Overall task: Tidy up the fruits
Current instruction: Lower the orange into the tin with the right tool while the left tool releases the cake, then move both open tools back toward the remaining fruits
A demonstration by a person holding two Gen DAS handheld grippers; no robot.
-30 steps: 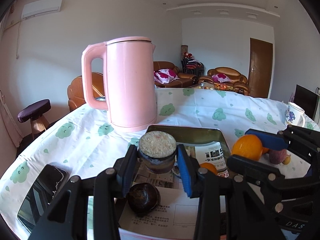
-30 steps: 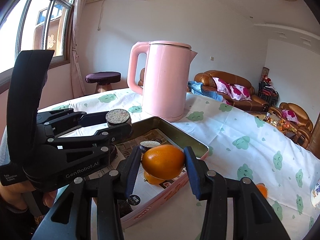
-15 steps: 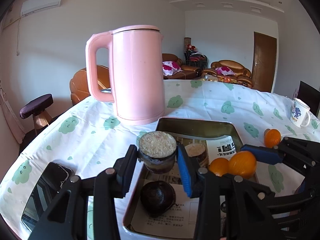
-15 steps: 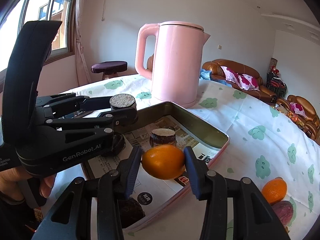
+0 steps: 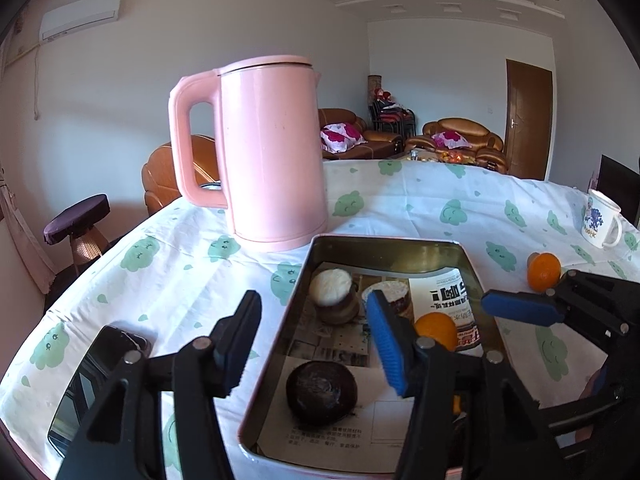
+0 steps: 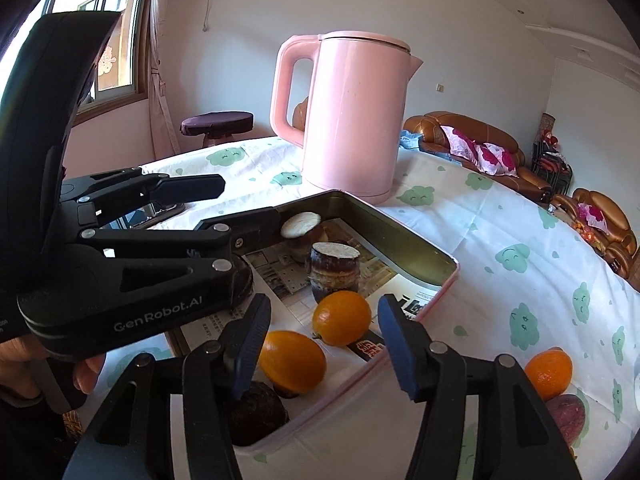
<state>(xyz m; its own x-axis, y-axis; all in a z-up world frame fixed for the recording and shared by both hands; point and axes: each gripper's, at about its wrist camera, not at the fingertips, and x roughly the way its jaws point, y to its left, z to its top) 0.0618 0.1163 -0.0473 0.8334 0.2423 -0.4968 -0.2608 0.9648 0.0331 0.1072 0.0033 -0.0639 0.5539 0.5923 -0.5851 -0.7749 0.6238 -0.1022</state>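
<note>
Both my grippers, left [image 5: 316, 338] and right [image 6: 320, 336], have just been opening and hold nothing. The fruit lies in the tin [image 6: 404, 248]. I should lift away slowly, without bumping it.

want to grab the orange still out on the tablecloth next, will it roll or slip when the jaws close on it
The orange looks round and smooth, so it will probably roll if nudged off-centre. It rests against a purple fruit, which may block rolling that way. Its skin looks firm; a centred grip should likely hold, much as the oranges in the tin appear undamaged.
</note>
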